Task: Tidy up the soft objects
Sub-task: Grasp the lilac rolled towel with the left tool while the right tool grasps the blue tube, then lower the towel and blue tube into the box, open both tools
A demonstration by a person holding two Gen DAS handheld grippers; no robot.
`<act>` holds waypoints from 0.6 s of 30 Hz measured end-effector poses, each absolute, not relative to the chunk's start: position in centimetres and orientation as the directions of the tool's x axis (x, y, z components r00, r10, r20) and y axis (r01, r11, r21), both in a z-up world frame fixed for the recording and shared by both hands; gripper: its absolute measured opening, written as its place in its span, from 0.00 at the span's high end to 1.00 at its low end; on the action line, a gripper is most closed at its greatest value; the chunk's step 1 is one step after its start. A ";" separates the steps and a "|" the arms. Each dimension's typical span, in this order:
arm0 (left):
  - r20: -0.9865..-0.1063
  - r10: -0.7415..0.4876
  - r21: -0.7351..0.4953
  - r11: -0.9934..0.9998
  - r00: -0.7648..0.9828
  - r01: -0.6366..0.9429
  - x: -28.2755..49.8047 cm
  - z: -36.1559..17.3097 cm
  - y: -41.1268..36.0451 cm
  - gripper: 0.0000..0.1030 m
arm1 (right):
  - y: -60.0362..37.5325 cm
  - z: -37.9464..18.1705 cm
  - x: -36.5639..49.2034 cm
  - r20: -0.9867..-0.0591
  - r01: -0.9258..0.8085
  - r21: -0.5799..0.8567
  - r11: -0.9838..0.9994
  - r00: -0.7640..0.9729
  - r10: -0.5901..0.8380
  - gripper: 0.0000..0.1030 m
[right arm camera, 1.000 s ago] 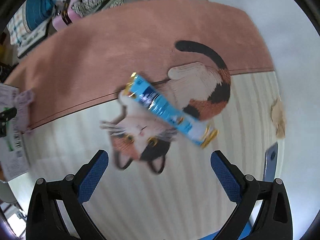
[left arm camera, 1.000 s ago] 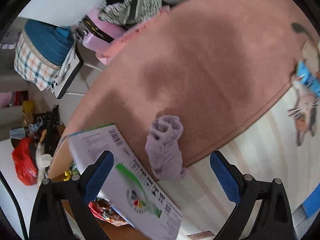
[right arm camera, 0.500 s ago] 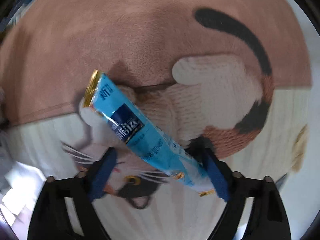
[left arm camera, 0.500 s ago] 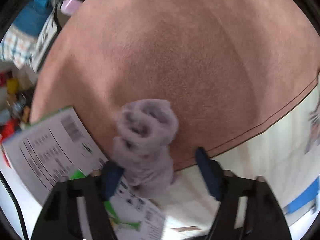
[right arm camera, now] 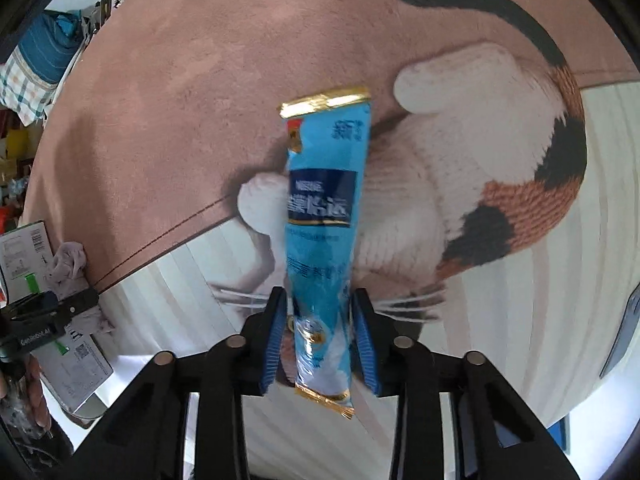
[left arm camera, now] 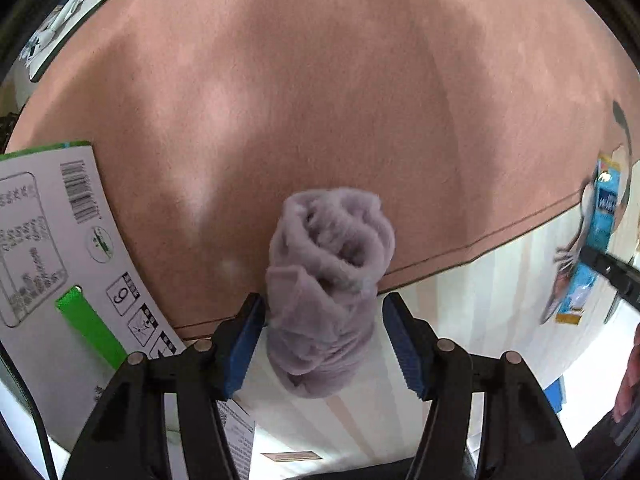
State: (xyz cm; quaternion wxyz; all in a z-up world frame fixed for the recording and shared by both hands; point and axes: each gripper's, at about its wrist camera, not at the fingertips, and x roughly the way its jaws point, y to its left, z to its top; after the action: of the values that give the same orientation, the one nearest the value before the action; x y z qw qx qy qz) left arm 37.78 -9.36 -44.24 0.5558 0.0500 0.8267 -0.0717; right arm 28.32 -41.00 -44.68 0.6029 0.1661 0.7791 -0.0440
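Lilac sock roll [left arm camera: 326, 292] between the half-spread left tool [left arm camera: 323, 344]; blue packet [right arm camera: 320, 240] pinched in the right tool [right arm camera: 320, 336].

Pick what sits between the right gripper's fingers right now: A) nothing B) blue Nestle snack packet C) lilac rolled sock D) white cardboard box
B: in the right wrist view the blue packet runs lengthwise between the right gripper pads, lower end pinched; the lilac sock is at the left gripper.

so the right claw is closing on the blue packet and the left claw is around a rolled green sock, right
Not quite: the rolled sock between the left claw's fingers is pale purple, not green, as the left wrist view shows. The rest holds: in the right wrist view, the right claw is pinching the blue packet.
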 end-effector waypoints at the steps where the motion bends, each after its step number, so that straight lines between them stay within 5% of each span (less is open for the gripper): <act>1: -0.929 0.012 -0.054 0.984 -0.371 0.167 37.5 -44.4 -9.3 0.43 | -40.6 -44.8 28.5 -0.955 0.315 0.129 0.940 -0.215 0.203 0.52; 5: -0.953 0.062 0.005 0.982 -0.296 0.190 36.2 -44.0 -10.2 0.44 | -38.3 -44.6 28.4 -0.973 0.279 0.043 0.959 -0.205 0.103 0.51; 7: -0.962 0.047 0.000 0.985 -0.267 0.173 35.6 -43.6 -10.3 0.61 | -36.9 -44.5 28.2 -0.980 0.252 -0.036 0.967 -0.198 0.015 0.61; 9: -0.971 0.059 0.019 0.985 -0.231 0.173 34.5 -43.1 -10.6 0.62 | -35.9 -44.3 27.9 -0.985 0.256 -0.047 0.966 -0.174 -0.001 0.77; 11: -0.980 0.075 0.042 0.984 -0.184 0.175 33.6 -42.5 -10.9 0.63 | -34.8 -44.2 27.5 -0.984 0.255 -0.079 0.964 -0.173 -0.035 0.82; 18: -0.999 0.019 0.012 0.988 -0.046 0.153 27.5 -37.1 -10.1 0.64 | -28.2 -41.6 24.1 -0.988 0.219 0.039 0.975 -0.138 0.071 0.86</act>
State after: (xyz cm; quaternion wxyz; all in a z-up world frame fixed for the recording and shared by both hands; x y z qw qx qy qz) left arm 27.50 -10.11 -37.07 0.6880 0.0597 0.7217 -0.0486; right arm 24.10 -28.24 -41.56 0.6493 0.0962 0.7522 -0.0569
